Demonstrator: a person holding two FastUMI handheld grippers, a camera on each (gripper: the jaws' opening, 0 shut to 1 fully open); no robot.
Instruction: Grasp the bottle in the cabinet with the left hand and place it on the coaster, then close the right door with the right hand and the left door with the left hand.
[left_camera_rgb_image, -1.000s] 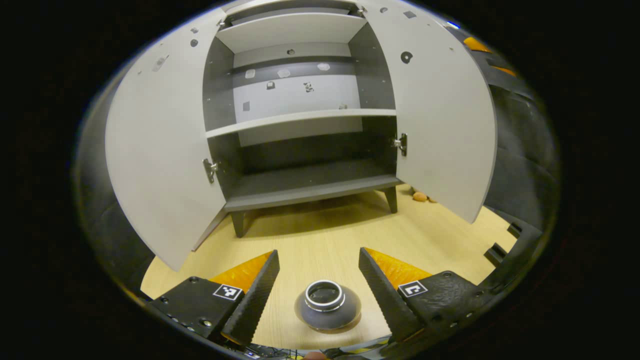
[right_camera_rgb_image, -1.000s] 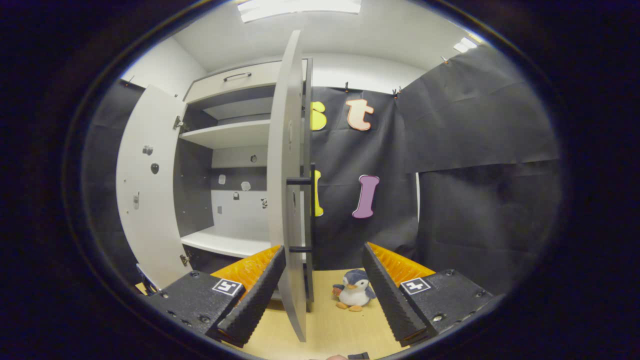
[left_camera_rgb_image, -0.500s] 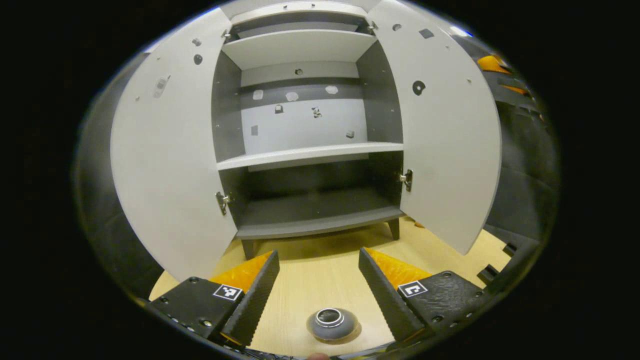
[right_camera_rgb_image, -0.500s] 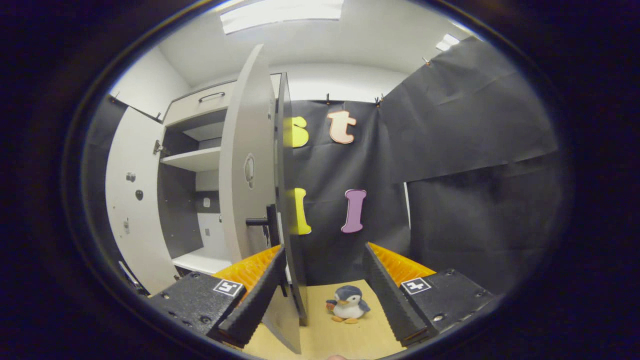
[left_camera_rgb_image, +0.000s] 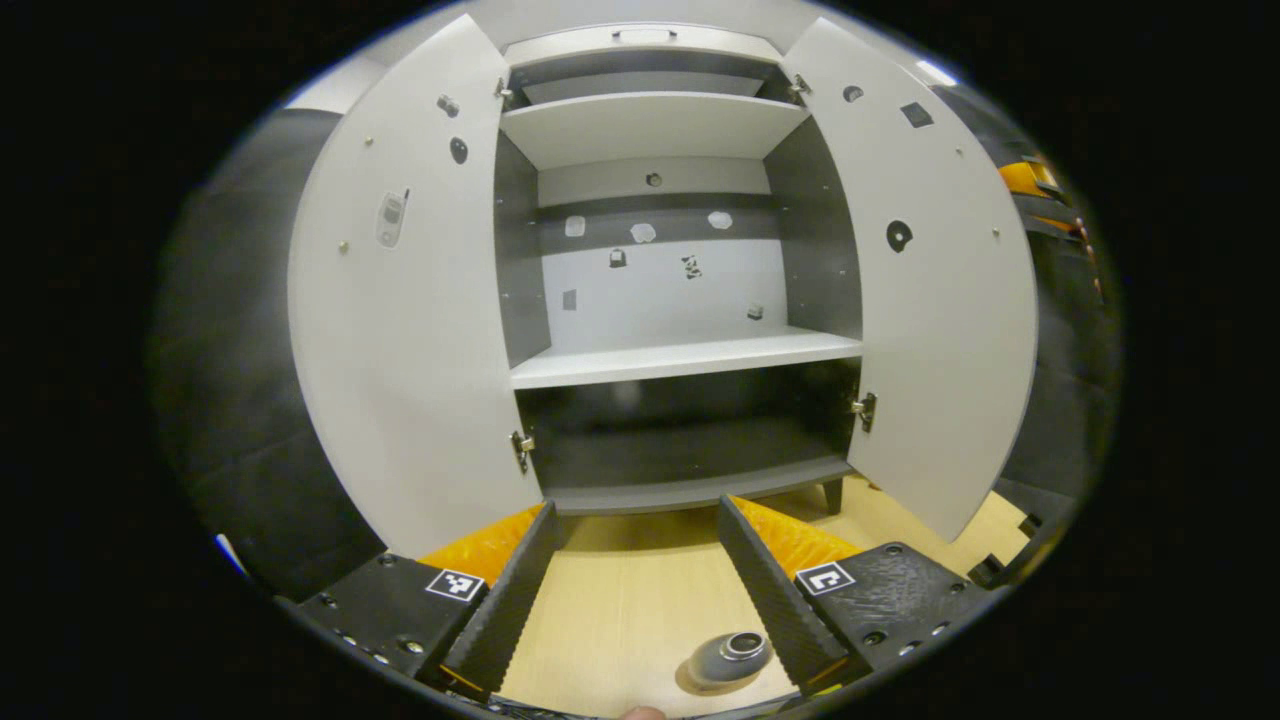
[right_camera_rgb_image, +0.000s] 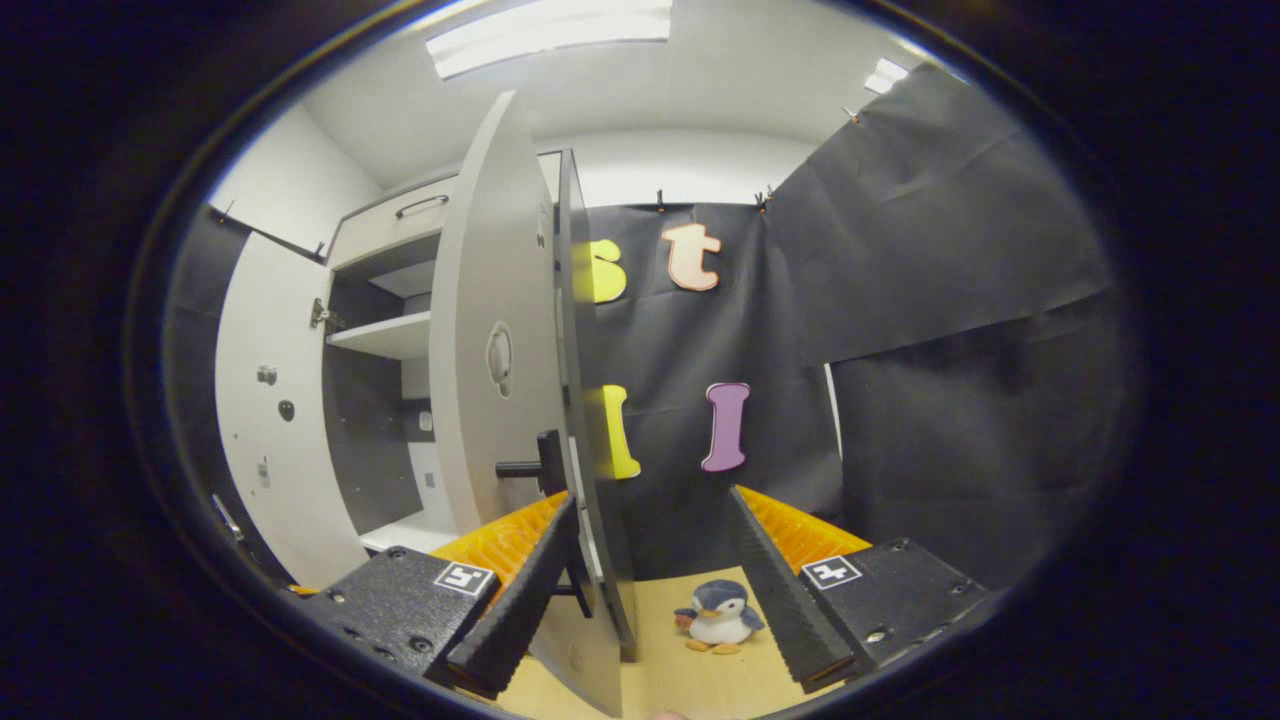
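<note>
The dark bottle (left_camera_rgb_image: 728, 658), seen from above with its silver-rimmed mouth, stands on the wooden table (left_camera_rgb_image: 620, 610) just inside my left gripper's right finger (left_camera_rgb_image: 770, 590). I cannot make out the coaster under it. My left gripper (left_camera_rgb_image: 635, 510) is open and holds nothing; it faces the cabinet (left_camera_rgb_image: 680, 355), whose left door (left_camera_rgb_image: 410, 330) and right door (left_camera_rgb_image: 940, 320) both stand wide. My right gripper (right_camera_rgb_image: 652, 497) is open. The right door (right_camera_rgb_image: 490, 350) is edge-on between its fingers, close to the left finger (right_camera_rgb_image: 525, 600), with the black handle (right_camera_rgb_image: 545, 465) just above.
A small penguin toy (right_camera_rgb_image: 720, 615) sits on the table beyond the right door. Black cloth walls close in the right side and the back. The left door (right_camera_rgb_image: 265, 420) juts out toward me at the far left of the right gripper view.
My left gripper has pulled back and tilted up, so the bottle slid low and right in its view. My right gripper moved toward the right door's outer side; the door's edge shifted left.
</note>
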